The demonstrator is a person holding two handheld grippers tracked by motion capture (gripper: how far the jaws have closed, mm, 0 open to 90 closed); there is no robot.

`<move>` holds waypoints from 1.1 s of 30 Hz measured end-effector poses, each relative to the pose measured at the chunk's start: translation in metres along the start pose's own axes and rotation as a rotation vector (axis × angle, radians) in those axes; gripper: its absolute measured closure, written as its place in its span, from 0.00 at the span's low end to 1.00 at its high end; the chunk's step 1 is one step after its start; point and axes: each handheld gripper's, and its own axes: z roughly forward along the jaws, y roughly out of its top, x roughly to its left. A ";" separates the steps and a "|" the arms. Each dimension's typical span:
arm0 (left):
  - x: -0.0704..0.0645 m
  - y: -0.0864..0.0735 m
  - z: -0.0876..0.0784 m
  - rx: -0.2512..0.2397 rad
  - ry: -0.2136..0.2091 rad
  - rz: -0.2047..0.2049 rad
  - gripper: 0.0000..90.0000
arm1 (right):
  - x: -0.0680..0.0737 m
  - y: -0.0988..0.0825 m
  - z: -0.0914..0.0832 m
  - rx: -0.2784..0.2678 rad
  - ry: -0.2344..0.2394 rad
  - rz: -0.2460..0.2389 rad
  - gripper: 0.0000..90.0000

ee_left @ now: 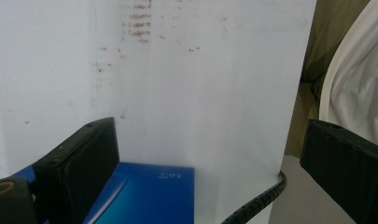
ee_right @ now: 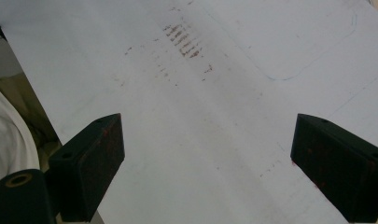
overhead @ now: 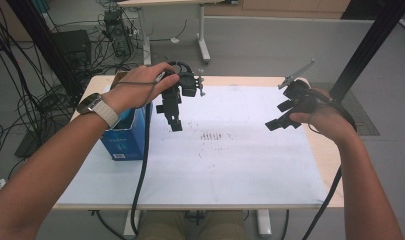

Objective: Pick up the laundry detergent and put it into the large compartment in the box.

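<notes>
A blue box (overhead: 124, 134) stands at the desk's (overhead: 250, 190) left edge — just below and beside the left gripper (overhead: 174, 120), whose jaws hang apart, empty. The left hand (overhead: 140, 85) reaches forward above the box. The right gripper (overhead: 282, 117) hovers well apart, jaws spread over smudged white paper (overhead: 230, 165). The box's print is unreadable.

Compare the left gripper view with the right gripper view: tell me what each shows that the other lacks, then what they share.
Left gripper view: a blue box below the open jaws, and a ribbed black cable at the sheet's edge. Right gripper view: a thin curved pen line drawn on the sheet. Both: the white sheet with its patch of brownish smudges, and wide-open black jaws.
</notes>
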 end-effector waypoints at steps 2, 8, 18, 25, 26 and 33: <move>-0.001 0.000 0.000 0.000 0.005 -0.004 0.05 | 0.000 0.001 -0.001 -0.001 -0.001 -0.001 0.11; -0.003 0.000 -0.001 0.000 0.008 -0.001 0.06 | 0.002 0.002 -0.001 -0.005 0.000 -0.007 0.11; -0.003 0.000 0.000 -0.008 0.011 0.000 0.06 | 0.001 -0.001 -0.001 -0.007 -0.001 -0.005 0.11; -0.004 0.002 0.001 -0.008 0.017 0.000 0.06 | 0.000 -0.003 0.000 -0.011 0.000 -0.001 0.11; -0.004 0.002 0.001 -0.012 0.017 -0.001 0.06 | 0.001 -0.004 0.000 -0.011 -0.001 0.000 0.11; -0.005 0.004 0.001 -0.006 0.019 0.008 0.06 | 0.000 -0.006 0.001 -0.013 0.001 0.002 0.11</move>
